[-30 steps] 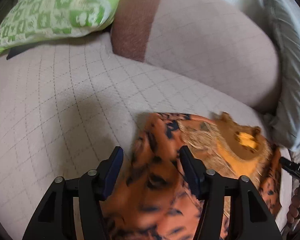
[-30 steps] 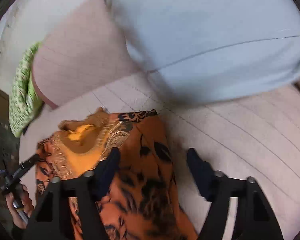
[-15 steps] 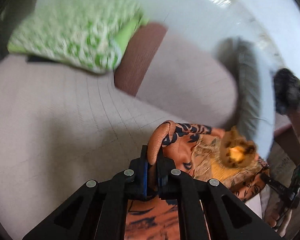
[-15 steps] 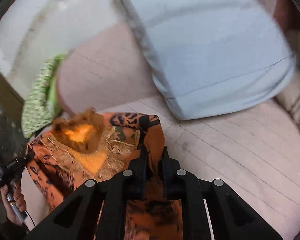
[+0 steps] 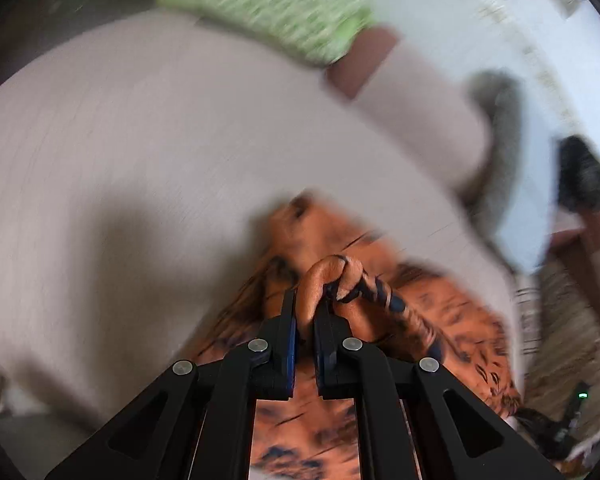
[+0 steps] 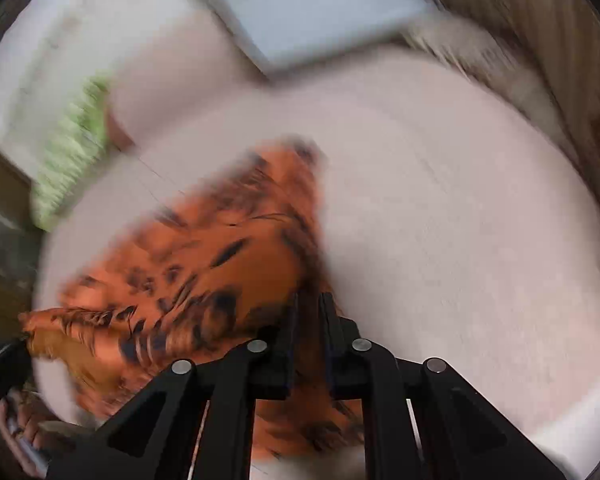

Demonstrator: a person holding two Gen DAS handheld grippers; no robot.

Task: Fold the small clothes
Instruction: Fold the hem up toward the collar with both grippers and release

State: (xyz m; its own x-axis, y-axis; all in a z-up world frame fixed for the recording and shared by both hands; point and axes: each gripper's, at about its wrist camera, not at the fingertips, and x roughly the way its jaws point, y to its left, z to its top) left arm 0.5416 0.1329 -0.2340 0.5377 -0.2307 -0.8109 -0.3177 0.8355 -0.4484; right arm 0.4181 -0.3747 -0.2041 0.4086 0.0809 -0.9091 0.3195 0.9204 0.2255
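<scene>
Left gripper (image 5: 306, 306): jaws nearly together, pinching bunched fold of garment (image 5: 440, 316). Right gripper (image 6: 308, 308): jaws nearly together, pinching garment edge. Garment lies on sofa (image 5: 140, 160), below green pillow (image 5: 268, 8).

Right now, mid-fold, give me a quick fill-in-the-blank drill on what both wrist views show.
1. The left gripper is shut on the ____ garment.
2. The right gripper is ____ on the same garment.
3. The garment lies on a ____ sofa seat.
4. The patterned cushion is ____.

Missing words: orange; shut; beige; green
</scene>
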